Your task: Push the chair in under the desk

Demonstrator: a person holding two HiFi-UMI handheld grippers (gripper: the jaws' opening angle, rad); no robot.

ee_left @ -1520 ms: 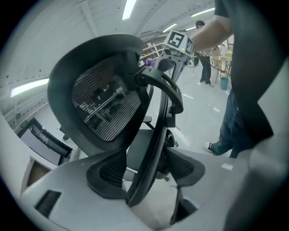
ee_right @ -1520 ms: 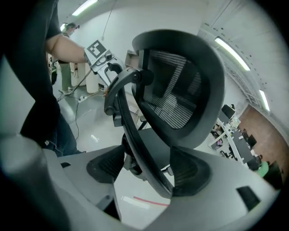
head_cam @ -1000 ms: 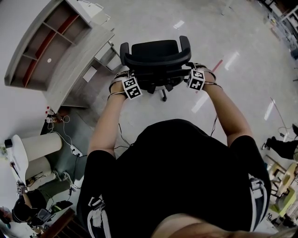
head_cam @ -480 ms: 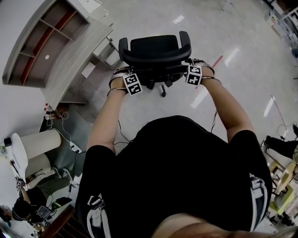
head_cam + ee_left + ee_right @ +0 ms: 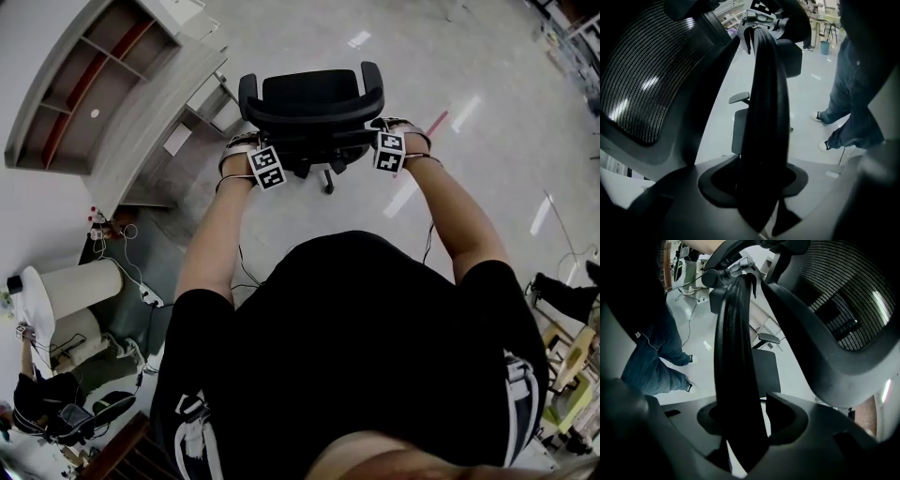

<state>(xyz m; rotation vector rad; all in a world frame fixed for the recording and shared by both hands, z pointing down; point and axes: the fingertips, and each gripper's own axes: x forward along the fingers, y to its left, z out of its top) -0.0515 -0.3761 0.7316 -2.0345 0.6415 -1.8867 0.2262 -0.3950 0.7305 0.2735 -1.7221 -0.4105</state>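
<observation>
Two grips are set. The left hand-held gripper (image 5: 255,150) and the right hand-held gripper (image 5: 386,139) have just been closing, and each clamps the top rim (image 5: 764,117) of the black mesh-backed office chair (image 5: 309,98). The chair stands at upper centre, apart from the grey wooden desk (image 5: 141,131) at upper left. We judge that an uneven push may swivel the chair, driving an armrest into the desk edge.

Black mesh-backed chair (image 5: 312,97) stands upright near the grey desk (image 5: 155,117)
</observation>
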